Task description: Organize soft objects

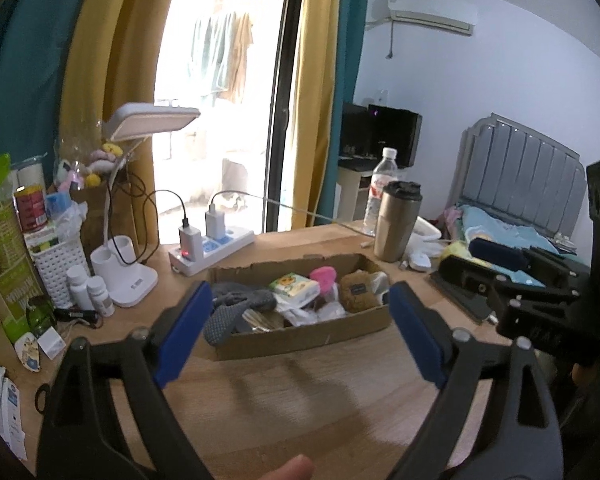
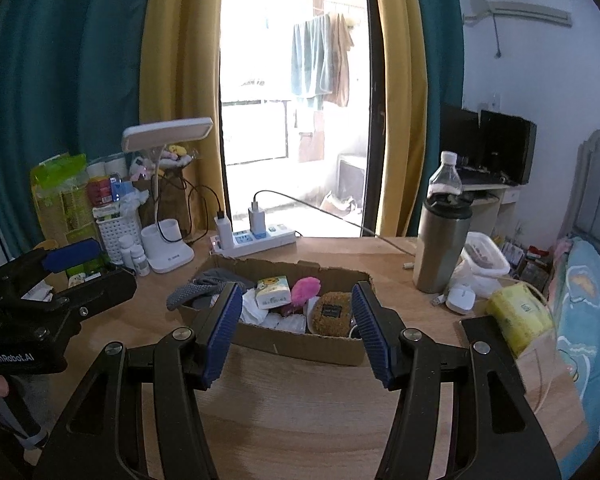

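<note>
A cardboard box sits mid-desk, holding a gray cloth, tissue pack, pink puff and brown plush (all loosely jumbled). The left gripper and right gripper hover before it, jaws spread wide, empty. A steel tumbler stands to the right.

Both fisheye views sit low above the near edge of the tabletop, facing its far edge and the bright window behind. The left wrist view looks from the left, the right wrist view from the right, each catching the other hand-held gripper at its side. Both share the cardboard box, power strip, desk lamp and steel tumbler.
</note>
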The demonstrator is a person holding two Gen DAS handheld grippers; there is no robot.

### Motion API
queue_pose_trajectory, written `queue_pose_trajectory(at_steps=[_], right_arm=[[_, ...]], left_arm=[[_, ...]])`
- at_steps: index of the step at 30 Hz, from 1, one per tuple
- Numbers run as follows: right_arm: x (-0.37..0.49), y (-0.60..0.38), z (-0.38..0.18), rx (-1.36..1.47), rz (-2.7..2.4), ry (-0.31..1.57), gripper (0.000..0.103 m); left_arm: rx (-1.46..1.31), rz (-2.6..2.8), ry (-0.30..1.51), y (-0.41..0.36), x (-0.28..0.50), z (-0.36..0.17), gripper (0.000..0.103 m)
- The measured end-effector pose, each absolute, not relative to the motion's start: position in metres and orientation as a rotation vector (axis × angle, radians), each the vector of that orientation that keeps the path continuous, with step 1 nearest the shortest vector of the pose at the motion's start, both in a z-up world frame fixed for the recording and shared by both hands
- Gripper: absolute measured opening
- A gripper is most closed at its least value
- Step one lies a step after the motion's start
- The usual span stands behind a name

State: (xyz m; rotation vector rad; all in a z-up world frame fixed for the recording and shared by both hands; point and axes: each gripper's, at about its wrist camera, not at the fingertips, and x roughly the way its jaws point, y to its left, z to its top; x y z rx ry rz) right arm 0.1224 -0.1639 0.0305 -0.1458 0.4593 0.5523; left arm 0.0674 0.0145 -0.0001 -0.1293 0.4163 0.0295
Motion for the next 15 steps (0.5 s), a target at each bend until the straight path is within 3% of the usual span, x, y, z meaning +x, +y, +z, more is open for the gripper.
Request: queue_pose_trajectory(at_steps=[15], right_arm=[[0.074, -0.181, 0.064, -0.137, 0.512, 0.349, 0.061]], left_arm=[[-0.088, 0.012, 0.305, 0.0, 0.023, 0.034, 0.092]])
